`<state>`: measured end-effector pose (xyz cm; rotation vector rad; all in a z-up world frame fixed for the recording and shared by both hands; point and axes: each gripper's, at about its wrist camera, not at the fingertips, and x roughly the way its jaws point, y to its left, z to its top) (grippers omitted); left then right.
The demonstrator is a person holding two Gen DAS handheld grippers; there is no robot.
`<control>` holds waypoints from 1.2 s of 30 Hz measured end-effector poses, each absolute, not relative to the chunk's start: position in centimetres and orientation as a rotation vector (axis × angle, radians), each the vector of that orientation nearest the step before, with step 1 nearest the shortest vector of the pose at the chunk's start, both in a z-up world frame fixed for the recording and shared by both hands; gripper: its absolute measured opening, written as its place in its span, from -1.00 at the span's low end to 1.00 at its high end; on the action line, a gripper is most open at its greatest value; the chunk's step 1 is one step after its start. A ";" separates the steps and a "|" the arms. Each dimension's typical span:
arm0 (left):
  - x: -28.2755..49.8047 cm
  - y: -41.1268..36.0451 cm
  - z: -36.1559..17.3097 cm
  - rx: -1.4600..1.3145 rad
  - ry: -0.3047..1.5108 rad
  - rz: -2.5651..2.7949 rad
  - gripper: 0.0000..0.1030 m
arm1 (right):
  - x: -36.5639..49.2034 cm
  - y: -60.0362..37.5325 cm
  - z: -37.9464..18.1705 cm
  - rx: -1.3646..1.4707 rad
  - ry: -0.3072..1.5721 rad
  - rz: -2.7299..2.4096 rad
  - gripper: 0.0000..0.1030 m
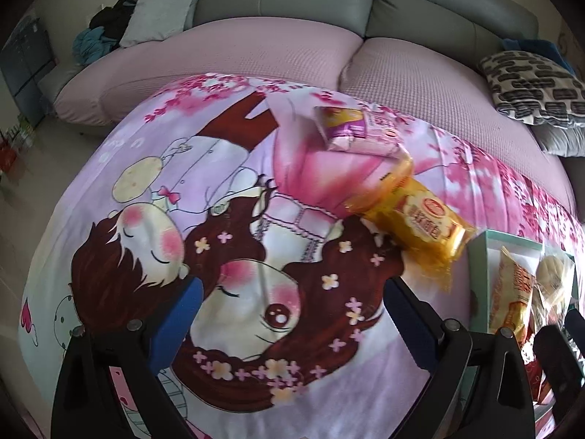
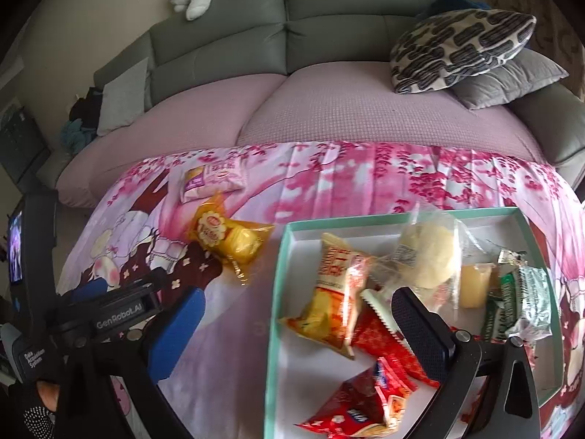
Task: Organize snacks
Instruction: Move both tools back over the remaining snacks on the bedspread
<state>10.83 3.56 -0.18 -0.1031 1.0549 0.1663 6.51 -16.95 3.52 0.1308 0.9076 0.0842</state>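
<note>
Yellow bread packet (image 1: 409,225) beyond left gripper (image 1: 292,314), fingers spread (empty); right gripper (image 2: 296,322) likewise over tray (image 2: 279,292)

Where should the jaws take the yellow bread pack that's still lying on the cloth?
Probably across the puffy middle of the yellow bread pack, from above. It lies flat on the printed cloth, clear of the tray and touching the pink packet only at its far seal. The crimped ends look flimsy and would likely slip.

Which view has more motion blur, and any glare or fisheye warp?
Left wrist: yellow snack pack is smeared and soft, black corners, sofa bowed by the fisheye. Right wrist: sharper; tray edges curve; glare on the clear bun wrapper; daylight soft, shadows faint.
</note>
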 end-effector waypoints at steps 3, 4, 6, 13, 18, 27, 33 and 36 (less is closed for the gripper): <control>10.8 4.0 -0.4 -0.112 1.058 0.174 0.92 | 6.5 -15.7 3.3 0.113 0.908 0.111 1.00; 10.8 4.1 -0.4 -0.113 1.056 0.175 0.92 | 6.5 -15.4 3.3 0.107 0.908 0.119 1.00; 10.9 4.3 -0.6 -0.112 1.058 0.178 0.92 | 6.5 -14.8 3.1 0.096 0.908 0.129 1.00; 11.2 5.7 -1.1 -0.138 1.072 0.170 0.92 | 7.5 -13.4 2.0 0.065 0.926 0.108 1.00; 11.8 7.0 -1.7 -0.159 1.086 0.176 0.92 | 8.2 -12.2 1.7 0.020 0.908 0.097 1.00; 14.4 9.5 -1.4 -0.159 1.053 0.221 0.92 | 11.4 -9.9 0.7 -0.060 0.923 0.076 1.00; 17.1 9.4 -1.7 -0.143 1.059 0.155 0.92 | 13.8 -9.0 0.1 -0.128 0.920 0.052 1.00; 18.6 9.1 -2.2 -0.107 1.072 0.136 0.92 | 15.1 -8.5 -0.4 -0.154 0.927 0.048 1.00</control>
